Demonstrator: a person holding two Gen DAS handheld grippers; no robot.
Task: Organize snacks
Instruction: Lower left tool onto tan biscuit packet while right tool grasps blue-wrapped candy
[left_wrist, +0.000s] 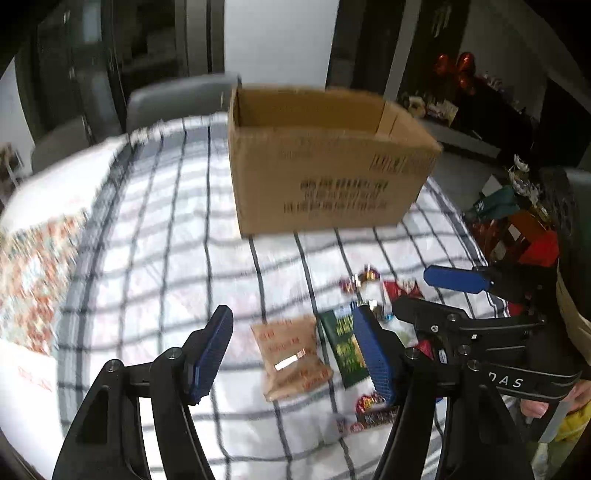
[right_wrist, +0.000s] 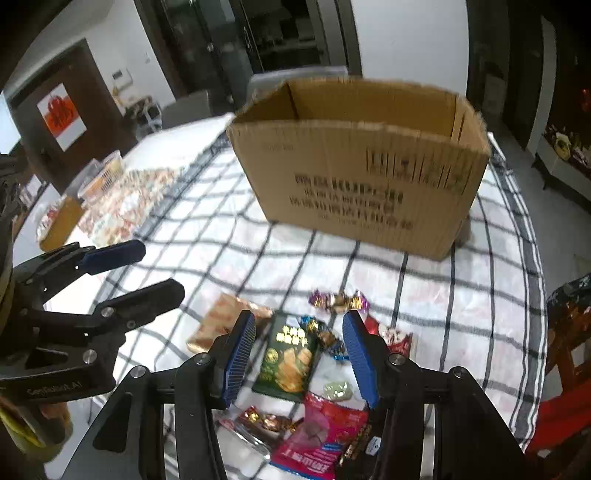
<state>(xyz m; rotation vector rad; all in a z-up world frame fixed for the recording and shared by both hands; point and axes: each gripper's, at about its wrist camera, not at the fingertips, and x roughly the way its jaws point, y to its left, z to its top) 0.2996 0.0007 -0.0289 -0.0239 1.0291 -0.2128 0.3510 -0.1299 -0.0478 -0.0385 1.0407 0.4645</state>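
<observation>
An open cardboard box (left_wrist: 325, 166) (right_wrist: 362, 184) stands at the far side of the checked tablecloth (left_wrist: 166, 221). Nearer lies a loose heap of snacks. My left gripper (left_wrist: 295, 354) hovers open above a tan packet (left_wrist: 291, 358), which lies flat on the cloth between the fingers. My right gripper (right_wrist: 300, 356) is open over a green cracker packet (right_wrist: 290, 358) (left_wrist: 343, 347). Around it lie purple-wrapped candies (right_wrist: 338, 301), a pink-red packet (right_wrist: 321, 432) and the tan packet (right_wrist: 221, 321). Each gripper shows in the other's view: the right gripper (left_wrist: 432, 293), the left gripper (right_wrist: 147, 273).
A floral cloth (right_wrist: 125, 206) and plastic containers (right_wrist: 99, 177) sit at the table's left end. Grey chairs (left_wrist: 177, 99) stand behind the table. Red and dark items (left_wrist: 524, 236) crowd the right edge. The cloth between the snacks and the box is bare.
</observation>
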